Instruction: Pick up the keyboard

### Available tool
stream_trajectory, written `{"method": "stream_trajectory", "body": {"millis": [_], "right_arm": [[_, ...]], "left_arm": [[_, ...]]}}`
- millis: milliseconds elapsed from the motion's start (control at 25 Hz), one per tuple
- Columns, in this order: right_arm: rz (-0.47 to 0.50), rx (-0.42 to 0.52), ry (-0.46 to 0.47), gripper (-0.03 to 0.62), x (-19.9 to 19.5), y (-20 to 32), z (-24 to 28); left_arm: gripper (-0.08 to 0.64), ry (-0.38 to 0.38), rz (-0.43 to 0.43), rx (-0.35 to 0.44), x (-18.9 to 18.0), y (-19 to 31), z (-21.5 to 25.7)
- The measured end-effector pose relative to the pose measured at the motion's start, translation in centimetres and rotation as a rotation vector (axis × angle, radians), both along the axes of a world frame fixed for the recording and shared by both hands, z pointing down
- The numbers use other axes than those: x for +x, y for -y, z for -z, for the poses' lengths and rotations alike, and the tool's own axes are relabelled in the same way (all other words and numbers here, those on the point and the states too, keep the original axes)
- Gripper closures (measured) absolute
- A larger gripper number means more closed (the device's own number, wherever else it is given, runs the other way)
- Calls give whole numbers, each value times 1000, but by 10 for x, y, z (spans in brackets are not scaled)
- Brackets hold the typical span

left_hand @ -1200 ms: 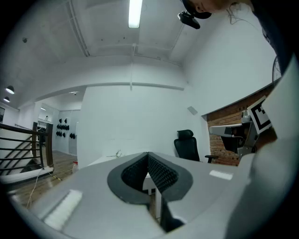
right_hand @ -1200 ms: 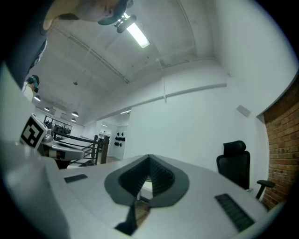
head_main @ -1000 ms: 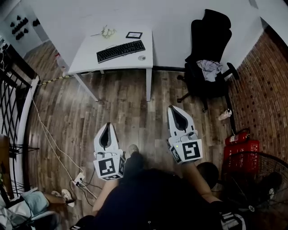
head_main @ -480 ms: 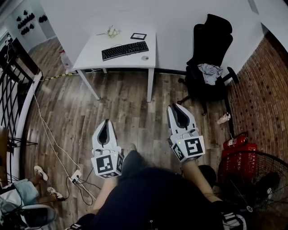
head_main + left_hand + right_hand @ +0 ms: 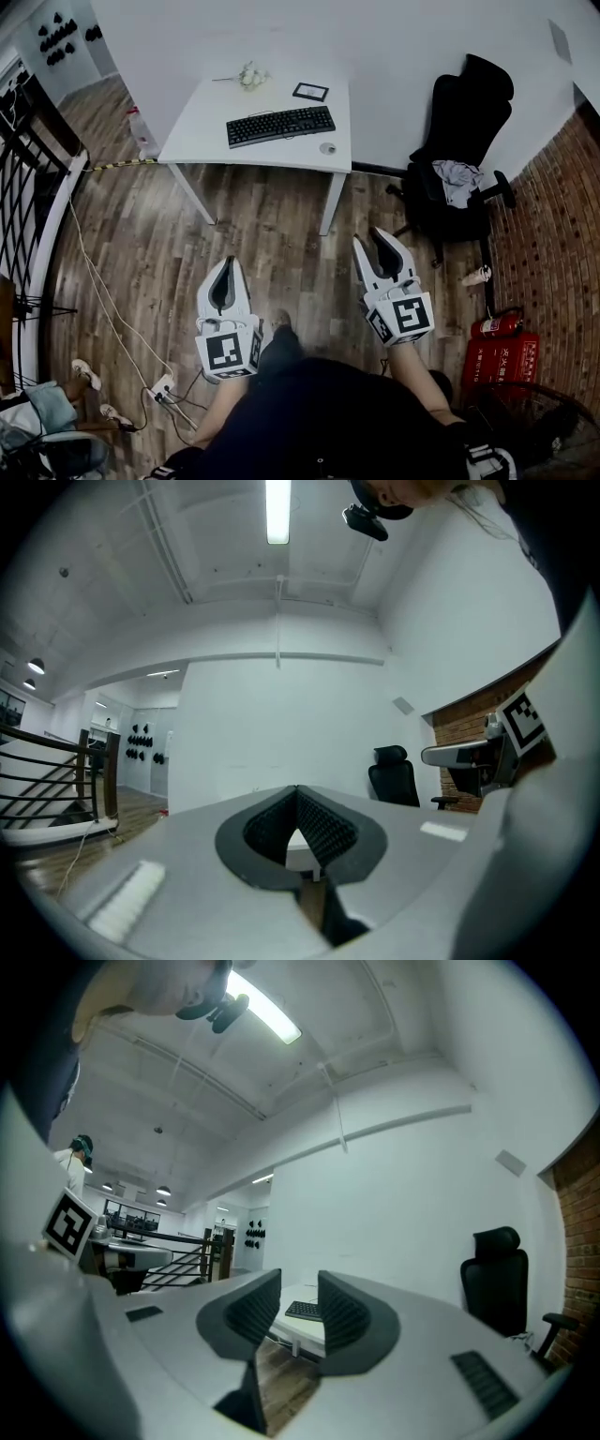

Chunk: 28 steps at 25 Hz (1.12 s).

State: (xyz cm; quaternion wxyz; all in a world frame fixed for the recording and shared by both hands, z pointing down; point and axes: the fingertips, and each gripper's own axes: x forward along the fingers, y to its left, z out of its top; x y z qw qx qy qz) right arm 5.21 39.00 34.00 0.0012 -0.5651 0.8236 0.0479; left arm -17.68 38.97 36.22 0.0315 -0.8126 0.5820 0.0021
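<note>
1. head view, nearest first: the left gripper is held low in front of the person, its jaws pressed together with nothing in them. the right gripper beside it has its jaws partly apart, having just been opening, and nothing stands between them.
2. both are well apart from the work: a stretch of wooden floor lies between them and the white table.
3. the keyboard lies flat on that table, slightly askew, with a mouse just beside its right end.
4. the step in hand looks like the approach. to do it well, i'd close the gap first, open the left jaws too, and bring both grippers in level at the keyboard's two short ends, keeping the right one clear of the mouse.
5. right gripper view frames the keyboard in the gap of its jaws. left gripper view shows only a pale sliver below its shut tips, probably the table. head view alone shows the mouse and how much floor is left to cross.
</note>
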Motion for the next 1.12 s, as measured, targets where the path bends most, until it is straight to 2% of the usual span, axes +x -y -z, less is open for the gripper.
{"method": "stream_trajectory", "body": {"millis": [120,440,840,1120], "right_arm": [[-5,-11,-2,480,-12,48,-4],[-64,-15,6,479,-21,130,0],[-114,-36,13,479,-9,169,-6],[-95,-3,-1,479,0,227,2]], "left_arm": [[548,29,-29,12,-9,49,1],[548,21,-92,11,-22,142,8],[548,-12,-115,-16,-20,194,-2],[548,-23,-72,-7,-22,247,-1]]}}
